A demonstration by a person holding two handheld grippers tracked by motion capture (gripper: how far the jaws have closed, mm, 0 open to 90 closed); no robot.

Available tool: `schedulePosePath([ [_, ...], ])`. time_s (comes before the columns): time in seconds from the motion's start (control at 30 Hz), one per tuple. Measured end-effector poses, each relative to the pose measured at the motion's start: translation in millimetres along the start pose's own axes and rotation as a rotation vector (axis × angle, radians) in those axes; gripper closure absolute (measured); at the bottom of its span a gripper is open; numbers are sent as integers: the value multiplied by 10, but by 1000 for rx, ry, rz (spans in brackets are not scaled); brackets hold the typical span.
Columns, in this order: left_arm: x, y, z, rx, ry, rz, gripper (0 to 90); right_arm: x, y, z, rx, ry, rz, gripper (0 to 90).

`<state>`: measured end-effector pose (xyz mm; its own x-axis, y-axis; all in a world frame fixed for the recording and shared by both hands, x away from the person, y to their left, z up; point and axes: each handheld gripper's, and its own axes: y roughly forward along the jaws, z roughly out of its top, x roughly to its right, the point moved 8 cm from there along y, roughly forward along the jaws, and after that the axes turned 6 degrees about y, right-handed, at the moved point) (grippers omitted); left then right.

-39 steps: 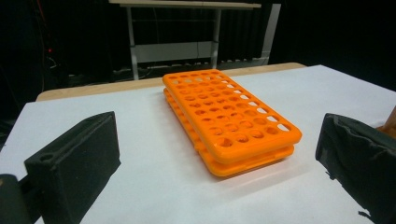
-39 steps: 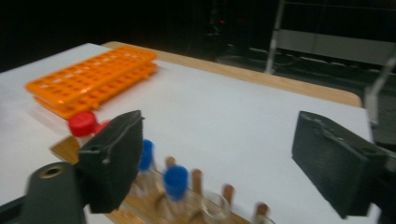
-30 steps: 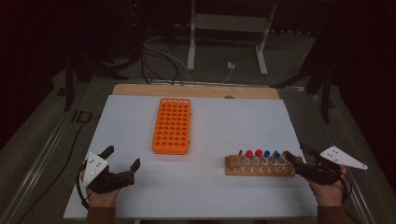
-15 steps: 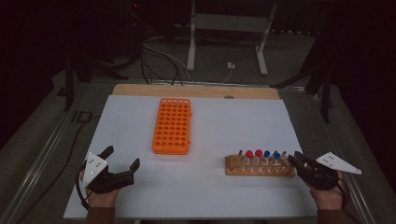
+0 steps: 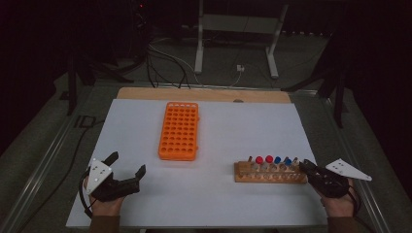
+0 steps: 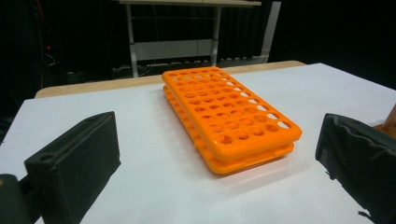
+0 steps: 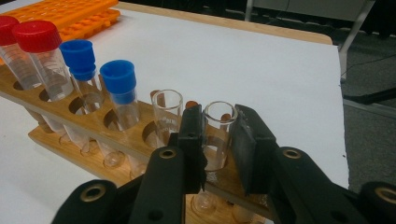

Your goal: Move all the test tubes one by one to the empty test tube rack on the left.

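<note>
Right gripper (image 7: 218, 140) clamped on an uncapped glass tube (image 7: 218, 133), jaws having just been closing, tube upright in the end hole of the wooden rack (image 5: 270, 172) near the table's (image 5: 243, 121) right front edge. Left gripper (image 5: 127, 171) resting at front left, jaws wide apart, pointing toward the orange rack (image 6: 229, 114).

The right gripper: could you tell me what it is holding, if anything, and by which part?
The right gripper is shut on the uncapped glass tube at the end of the wooden rack, clamping its upper wall just below the rim. The tube sits in its hole.
</note>
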<state>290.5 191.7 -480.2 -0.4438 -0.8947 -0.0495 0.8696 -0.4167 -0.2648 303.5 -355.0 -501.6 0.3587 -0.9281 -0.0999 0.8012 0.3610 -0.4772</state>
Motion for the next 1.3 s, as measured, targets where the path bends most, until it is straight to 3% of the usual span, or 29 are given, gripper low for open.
schedulePosePath([
  [0.4,2,4,-5,-3,-1,-1,4,-19,-23,46,20,22,21,764],
  [1.0,16,28,-22,-17,5,-5,4,-113,-317,638,137,-29,12,765],
  [1.23,54,93,0,-37,15,4,4,-199,-208,872,171,-55,37,765],
  [1.3,89,118,38,-31,7,-12,4,-267,-154,926,178,-59,55,765],
])
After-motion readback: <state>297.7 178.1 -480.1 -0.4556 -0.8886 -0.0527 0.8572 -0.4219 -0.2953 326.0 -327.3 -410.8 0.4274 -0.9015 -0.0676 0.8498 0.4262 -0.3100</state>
